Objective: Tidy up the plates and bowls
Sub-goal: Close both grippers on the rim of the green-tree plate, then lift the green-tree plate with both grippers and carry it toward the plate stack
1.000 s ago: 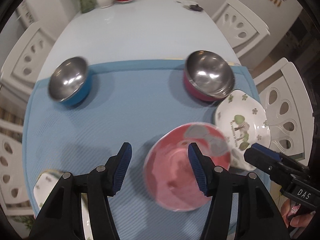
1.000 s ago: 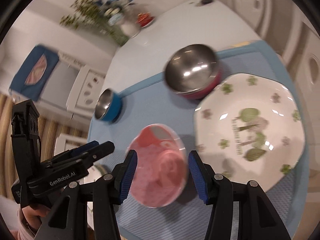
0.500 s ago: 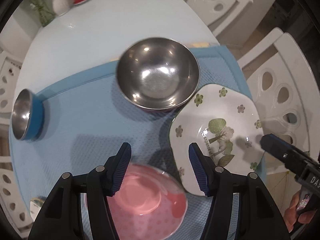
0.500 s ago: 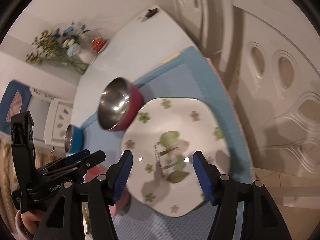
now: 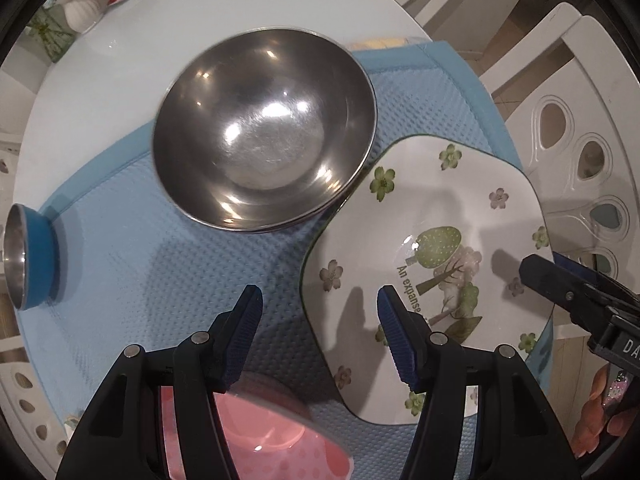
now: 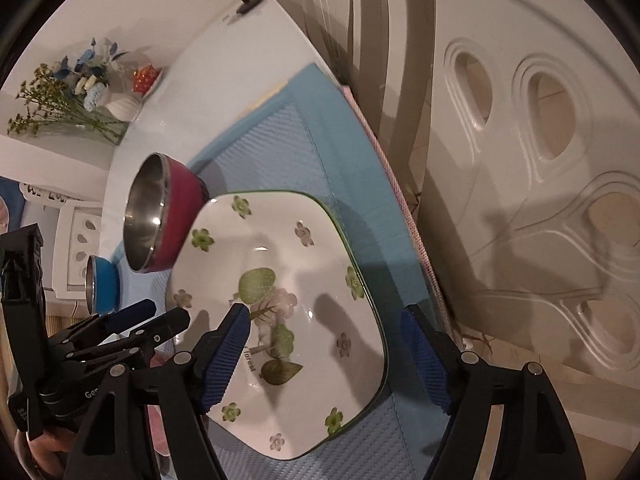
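While both grippers hang over the blue mat (image 5: 132, 248), the left gripper (image 5: 318, 332) stands part open and empty above the floral plate's (image 5: 436, 208) left edge. Right gripper (image 6: 324, 354) jaws, just widened, straddle the plate's right rim without contact. Beyond sits the steel bowl (image 5: 264, 128).

Mat (image 5: 120, 248) lies on table (image 5: 208, 12). Large steel bowl (image 5: 264, 128) sits on mat, its rim just beside flower-printed plate (image 5: 440, 216) to its right. Small bowl (image 5: 28, 256) well apart at mat's left edge. Dotted plate (image 5: 272, 440) at near edge, left of flower-printed plate. Vase (image 6: 120, 108) at table's far end. Chair (image 6: 540, 160) beside table, right.
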Demonstrator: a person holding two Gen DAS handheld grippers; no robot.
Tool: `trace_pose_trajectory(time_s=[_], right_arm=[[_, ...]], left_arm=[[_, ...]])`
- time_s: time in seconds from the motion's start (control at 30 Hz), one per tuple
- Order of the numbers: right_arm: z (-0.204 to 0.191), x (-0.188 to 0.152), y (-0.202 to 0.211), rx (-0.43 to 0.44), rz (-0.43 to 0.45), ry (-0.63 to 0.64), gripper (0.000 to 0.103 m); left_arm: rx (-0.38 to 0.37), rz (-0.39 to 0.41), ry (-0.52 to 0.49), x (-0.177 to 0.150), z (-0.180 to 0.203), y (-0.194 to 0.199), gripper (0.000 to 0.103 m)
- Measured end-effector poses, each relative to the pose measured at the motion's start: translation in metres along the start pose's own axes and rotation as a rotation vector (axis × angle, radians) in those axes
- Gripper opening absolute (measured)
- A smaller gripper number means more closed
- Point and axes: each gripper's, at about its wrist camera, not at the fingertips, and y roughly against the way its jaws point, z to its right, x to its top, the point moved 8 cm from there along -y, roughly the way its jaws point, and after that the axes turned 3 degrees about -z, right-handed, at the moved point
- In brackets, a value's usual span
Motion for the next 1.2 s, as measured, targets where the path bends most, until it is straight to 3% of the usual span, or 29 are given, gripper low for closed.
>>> trace_pose_trajectory(time_s=[0.3,0.43,0.53,0.7,0.83,1.2], right_arm=[[0.006,0.002,-0.017,0.02,-0.032,-0.02,0.076],[0.007,0.002,-0.019,0.026,-0.032,-0.009,0.076],[0.006,0.002,-0.02,0.02,-0.028,0.006,0.075],[0.001,0.0,-0.021,0.004,-0.036,0.04,0.061],[0.001,-0.002,-0.02,-0.019,-0.036,0.037,0.061],[0.009,-0.004,0.003,0.072,-0.018,-0.044,0.061]], left_arm=[[-0.024,-0.023,-0.041,-0.001,0.011,-0.018,0.05],[-0.008,-0.016,-0.041,0.004,0.015,-0.026,0.037],[-0.016,-0.004,-0.03,0.011,0.014,-0.03,0.036],[-0.046,0.02,-0.036,0.012,0.016,-0.032,0.036],[-0.081,0.039,-0.02,0.018,0.016,-0.025,0.036],[-0.133,0.081,-0.03,0.018,0.028,0.001,0.036]])
